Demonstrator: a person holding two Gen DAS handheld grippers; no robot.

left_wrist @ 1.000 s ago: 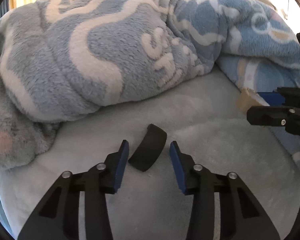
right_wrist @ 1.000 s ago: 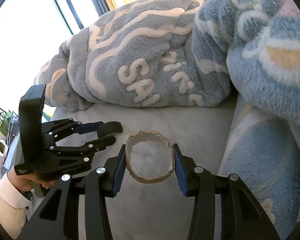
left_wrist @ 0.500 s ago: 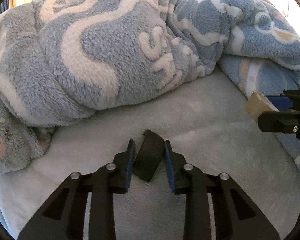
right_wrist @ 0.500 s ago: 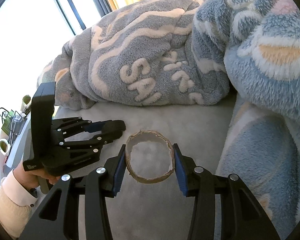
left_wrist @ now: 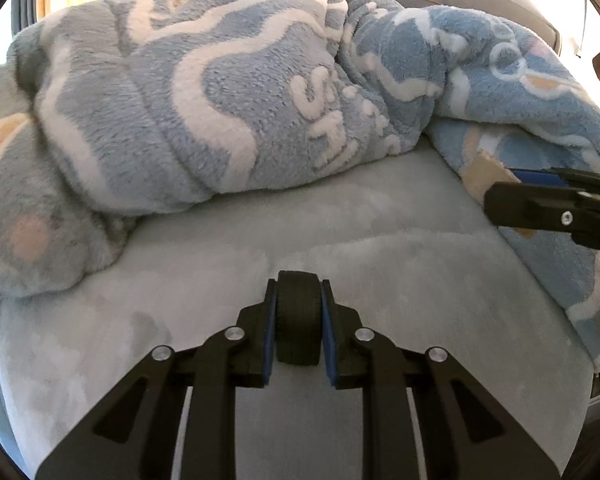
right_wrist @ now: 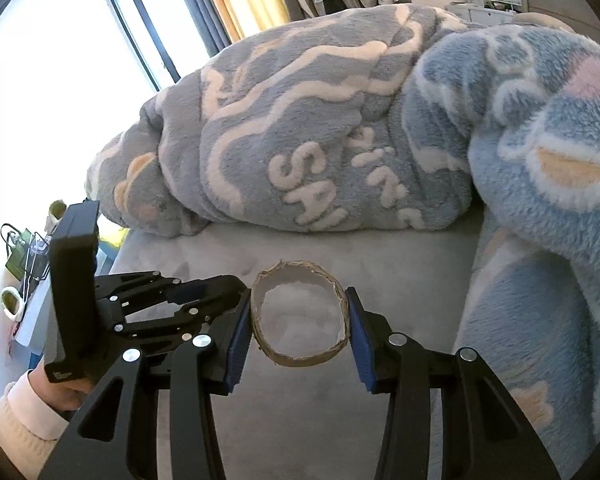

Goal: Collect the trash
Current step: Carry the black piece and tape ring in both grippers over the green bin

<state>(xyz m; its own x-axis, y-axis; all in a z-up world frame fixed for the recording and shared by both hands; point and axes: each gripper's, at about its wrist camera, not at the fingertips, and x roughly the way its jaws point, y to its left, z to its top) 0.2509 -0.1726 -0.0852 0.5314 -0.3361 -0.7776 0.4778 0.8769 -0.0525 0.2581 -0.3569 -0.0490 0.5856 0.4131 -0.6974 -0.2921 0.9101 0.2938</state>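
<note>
My left gripper (left_wrist: 298,304) is shut on a curved black piece of trash (left_wrist: 298,320), held just above the pale grey bed surface (left_wrist: 340,220). My right gripper (right_wrist: 298,316) is shut on a brown cardboard ring (right_wrist: 300,356) with a torn rim, seen end-on between the blue pads. In the left wrist view the right gripper (left_wrist: 548,200) shows at the right edge with the cardboard ring (left_wrist: 484,178) in it. In the right wrist view the left gripper (right_wrist: 204,296) sits just left of the ring; the black piece is hidden there.
A bunched blue-and-cream fleece blanket (left_wrist: 228,92) fills the back and right of the bed and rises at the right in the right wrist view (right_wrist: 520,128). A window (right_wrist: 60,60) and a cluttered side surface (right_wrist: 20,264) lie to the left.
My left gripper closed on the black piece, which lay loose between open fingers, and lifted it a little. My right gripper kept hold of the cardboard ring and barely moved.
</note>
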